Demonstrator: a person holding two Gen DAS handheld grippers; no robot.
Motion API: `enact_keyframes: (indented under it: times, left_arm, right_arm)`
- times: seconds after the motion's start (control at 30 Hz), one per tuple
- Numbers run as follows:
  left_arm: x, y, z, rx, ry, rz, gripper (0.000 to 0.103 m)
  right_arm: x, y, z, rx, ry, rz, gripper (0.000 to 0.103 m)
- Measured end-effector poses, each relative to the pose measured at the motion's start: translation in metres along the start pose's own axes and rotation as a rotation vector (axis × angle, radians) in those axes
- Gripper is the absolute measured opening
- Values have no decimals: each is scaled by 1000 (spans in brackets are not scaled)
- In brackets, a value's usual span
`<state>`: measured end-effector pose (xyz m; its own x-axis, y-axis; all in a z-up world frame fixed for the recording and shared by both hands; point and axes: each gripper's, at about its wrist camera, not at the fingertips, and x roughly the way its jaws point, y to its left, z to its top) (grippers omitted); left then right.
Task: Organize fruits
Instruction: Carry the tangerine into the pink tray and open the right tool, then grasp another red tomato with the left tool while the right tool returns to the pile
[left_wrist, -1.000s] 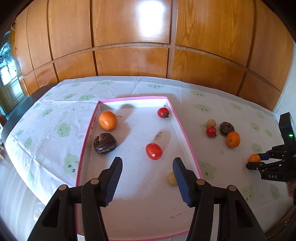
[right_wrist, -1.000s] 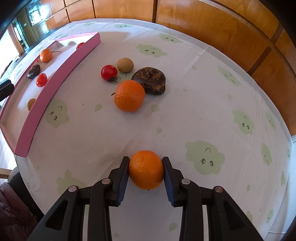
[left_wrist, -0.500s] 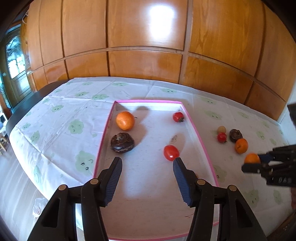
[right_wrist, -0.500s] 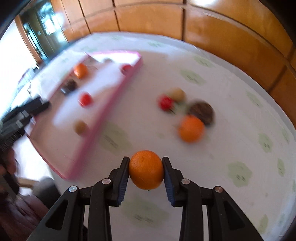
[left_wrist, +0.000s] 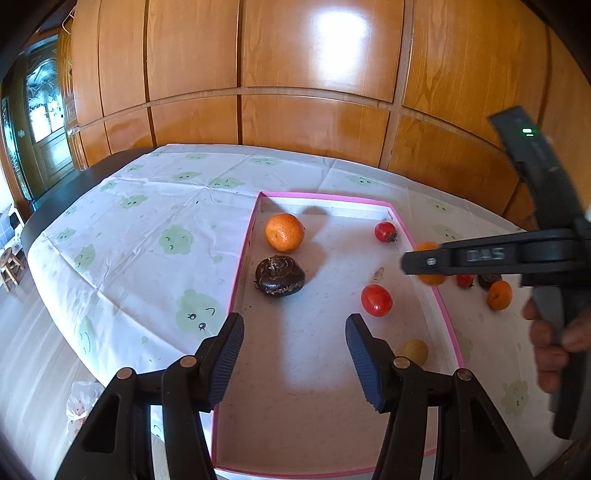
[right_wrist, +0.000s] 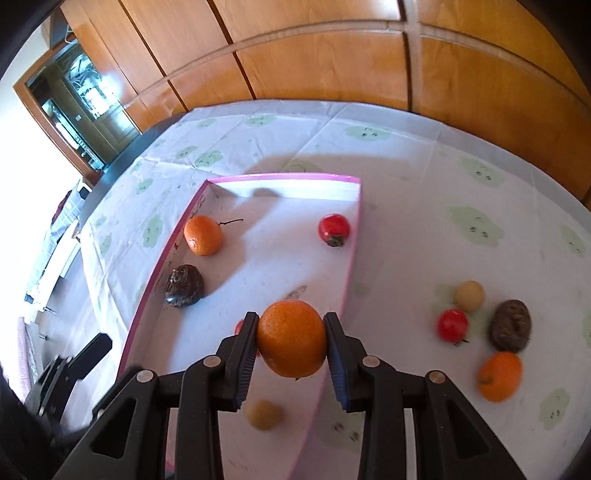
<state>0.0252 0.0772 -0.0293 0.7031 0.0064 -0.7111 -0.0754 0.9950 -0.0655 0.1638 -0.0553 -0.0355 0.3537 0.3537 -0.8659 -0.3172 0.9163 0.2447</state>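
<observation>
Orange (right_wrist: 291, 338), clamped between right hand-held gripper (right_wrist: 291, 345)

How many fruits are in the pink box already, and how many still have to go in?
Five already sit in the pink tray: an orange, a dark fruit, two red ones and a small yellow one. The right gripper holds another orange over the tray. Four wait on the tablecloth: a yellowish fruit, red fruit, brown fruit and last orange. The left gripper is open, empty.
</observation>
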Motion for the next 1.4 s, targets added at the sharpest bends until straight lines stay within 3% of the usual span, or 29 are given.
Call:
enact_keyframes:
  times: [0.2,0.6,1.4]
  left_arm:
    - [-2,-4,0,13,-2,-2,58]
    - [-12,-20,2,69,-34,-11,58]
    - [-19,-57,-2,187,-35,-43,58]
  right_arm:
    - [-3,-6,-2,17,-29,-12,36]
    - [-57,-40,-34,22,-121,-54,36]
    - [-131,-151,-67,97,-200,-298,36]
